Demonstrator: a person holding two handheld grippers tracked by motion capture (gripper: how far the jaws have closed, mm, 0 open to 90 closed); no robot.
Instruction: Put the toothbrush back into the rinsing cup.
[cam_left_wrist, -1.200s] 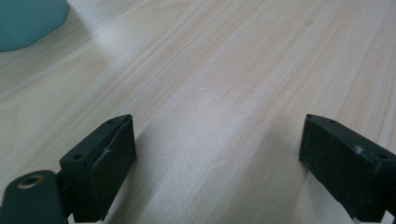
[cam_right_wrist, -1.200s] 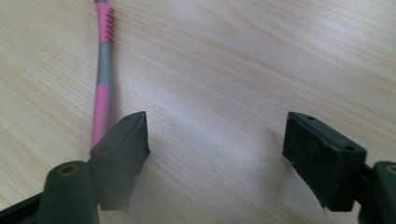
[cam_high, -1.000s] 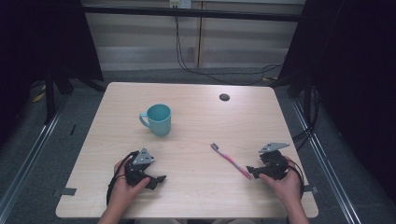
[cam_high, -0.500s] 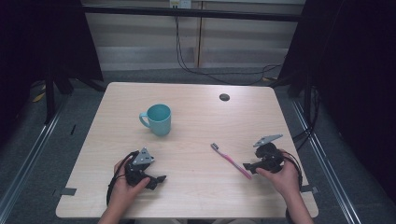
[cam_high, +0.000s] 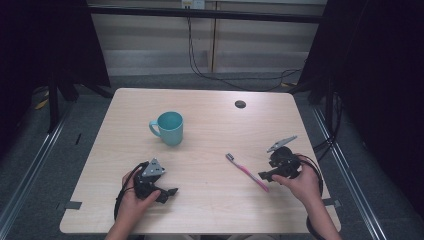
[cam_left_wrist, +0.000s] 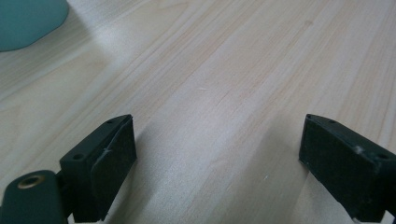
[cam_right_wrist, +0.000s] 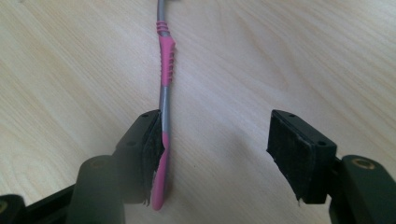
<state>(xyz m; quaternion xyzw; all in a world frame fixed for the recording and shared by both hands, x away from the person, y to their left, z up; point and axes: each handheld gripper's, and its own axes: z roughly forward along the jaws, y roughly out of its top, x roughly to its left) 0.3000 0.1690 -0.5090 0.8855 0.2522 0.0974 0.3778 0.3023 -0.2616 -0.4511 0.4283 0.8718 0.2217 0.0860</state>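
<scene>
Right gripper (cam_right_wrist: 215, 154) fingers apart, just closing; toothbrush (cam_right_wrist: 164, 93) handle against one finger, long axis running straight ahead. Left gripper (cam_left_wrist: 219, 158) fingers apart, nothing between.

mugs: 1 (cam_high: 168, 128) | toothbrushes: 1 (cam_high: 247, 172) | claws: 2 (cam_high: 169, 192) (cam_high: 264, 175)

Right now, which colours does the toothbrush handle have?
The toothbrush handle is pink and grey, clearest in the right gripper view.
</scene>
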